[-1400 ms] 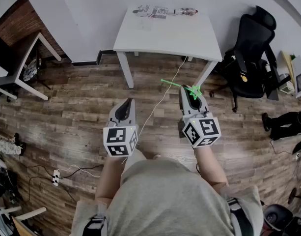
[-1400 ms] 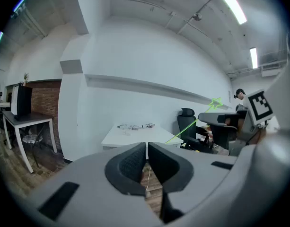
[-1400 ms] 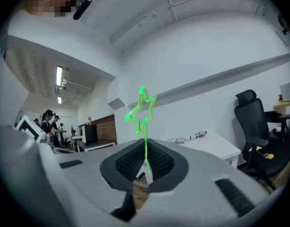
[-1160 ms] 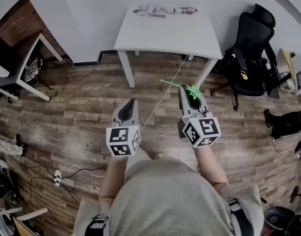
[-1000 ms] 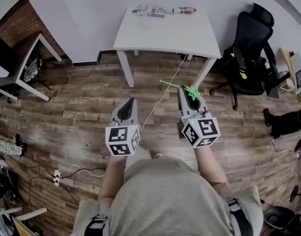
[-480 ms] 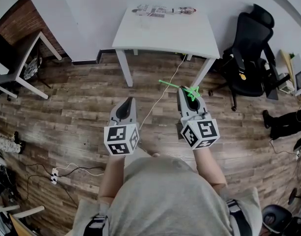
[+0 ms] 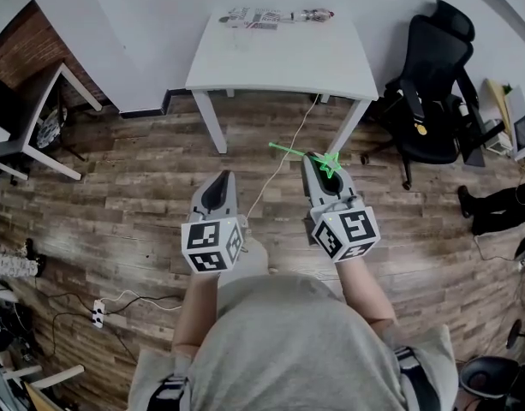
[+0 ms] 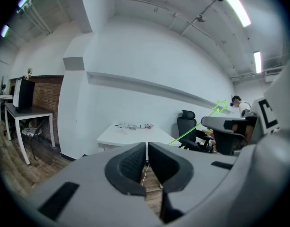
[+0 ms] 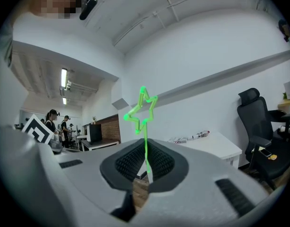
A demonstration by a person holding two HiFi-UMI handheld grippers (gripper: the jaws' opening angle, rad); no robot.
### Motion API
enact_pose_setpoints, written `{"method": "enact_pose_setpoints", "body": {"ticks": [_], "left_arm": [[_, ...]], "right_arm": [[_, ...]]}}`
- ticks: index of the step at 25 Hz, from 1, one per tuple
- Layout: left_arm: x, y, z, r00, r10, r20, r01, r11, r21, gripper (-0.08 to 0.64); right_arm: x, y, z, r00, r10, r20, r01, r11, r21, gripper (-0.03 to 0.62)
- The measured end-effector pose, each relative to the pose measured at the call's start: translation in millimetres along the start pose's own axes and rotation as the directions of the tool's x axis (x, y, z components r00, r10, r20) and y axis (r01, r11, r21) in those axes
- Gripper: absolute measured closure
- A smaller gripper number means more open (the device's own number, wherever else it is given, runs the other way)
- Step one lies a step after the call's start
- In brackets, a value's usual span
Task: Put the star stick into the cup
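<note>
My right gripper is shut on the thin green star stick, held over the wooden floor in front of the white table. In the right gripper view the star stands up above the closed jaws and the stick runs down between them. My left gripper hangs beside it on the left, shut and empty; its jaws touch. A small clear thing on the table may be the cup, but it is too faint to tell. The star also shows at the right of the left gripper view.
Printed packets lie along the table's far edge by the wall. A black office chair stands right of the table. A white cable runs across the floor to the table. A dark desk stands at the left, and a person's legs show at the right.
The view has shifted slightly toward the table. Both grippers have drifted a little left and forward. The right one still holds the star stick; the left stays shut.
</note>
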State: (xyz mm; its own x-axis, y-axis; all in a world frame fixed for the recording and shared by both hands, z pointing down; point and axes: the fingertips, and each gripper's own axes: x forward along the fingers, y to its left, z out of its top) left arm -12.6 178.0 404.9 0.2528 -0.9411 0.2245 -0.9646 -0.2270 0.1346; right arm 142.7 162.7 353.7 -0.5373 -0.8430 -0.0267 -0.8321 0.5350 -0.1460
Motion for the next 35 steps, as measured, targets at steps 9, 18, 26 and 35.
{"method": "enact_pose_setpoints", "body": {"ticks": [9, 18, 26, 35], "left_arm": [[58.5, 25.2, 11.2, 1.0, -0.004, 0.001, 0.004, 1.0, -0.021, 0.543], [143.4, 73.7, 41.9, 1.0, -0.017, -0.008, 0.017, 1.0, -0.02, 0.543], [224.3, 121.7, 70.0, 0.999, -0.041, -0.024, 0.04, 0.999, -0.014, 0.543], [304.0, 165.9, 82.5, 0.996, -0.077, -0.052, 0.077, 0.997, -0.01, 0.543]], "right_arm": [[52.3, -30.7, -1.6, 1.0, -0.027, 0.003, 0.027, 1.0, -0.004, 0.581], [149.9, -60.2, 15.7, 0.999, -0.041, 0.014, 0.041, 0.999, -0.026, 0.581], [242.5, -83.8, 24.8, 0.998, -0.062, 0.017, 0.062, 0.998, -0.024, 0.581], [330.3, -111.4, 18.1, 0.995, -0.098, 0.006, 0.098, 0.995, -0.016, 0.581]]}}
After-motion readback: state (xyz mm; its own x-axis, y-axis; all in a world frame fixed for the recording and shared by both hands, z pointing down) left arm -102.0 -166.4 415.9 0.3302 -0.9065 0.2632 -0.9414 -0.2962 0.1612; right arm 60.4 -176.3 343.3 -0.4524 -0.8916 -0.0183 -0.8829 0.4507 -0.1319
